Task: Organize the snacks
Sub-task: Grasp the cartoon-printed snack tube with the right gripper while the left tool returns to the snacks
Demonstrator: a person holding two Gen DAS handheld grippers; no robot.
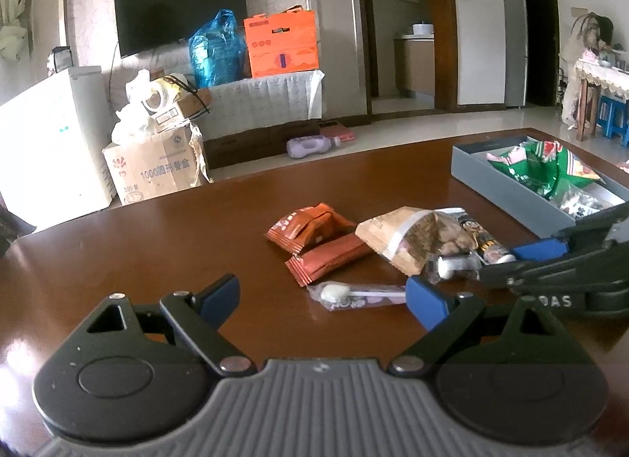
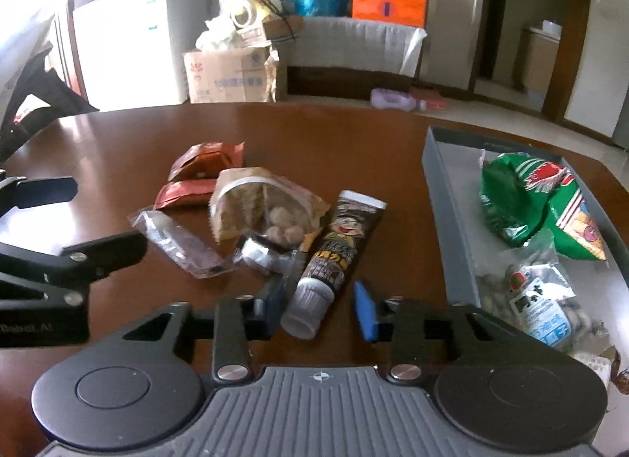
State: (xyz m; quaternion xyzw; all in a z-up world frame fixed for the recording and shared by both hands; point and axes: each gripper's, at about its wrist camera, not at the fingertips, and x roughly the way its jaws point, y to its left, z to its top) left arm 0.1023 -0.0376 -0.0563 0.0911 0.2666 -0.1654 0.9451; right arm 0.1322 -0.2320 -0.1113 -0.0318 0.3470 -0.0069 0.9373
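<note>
Lower centre: right gripper, fingers apart, straddling cartoon-printed black snack tube; left gripper likewise spread. Likely risk: round tube rolling, or nudging neighbouring brown pouch; grey tray right.

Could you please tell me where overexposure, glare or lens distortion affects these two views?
Left wrist view: the white appliance at far left is blown out, pale glare streaks the brown table, and the fisheye bows the table's far edge. Right wrist view: the same appliance washes out, a sheen lies on the table behind the snacks, and the grey box looks splayed.
</note>
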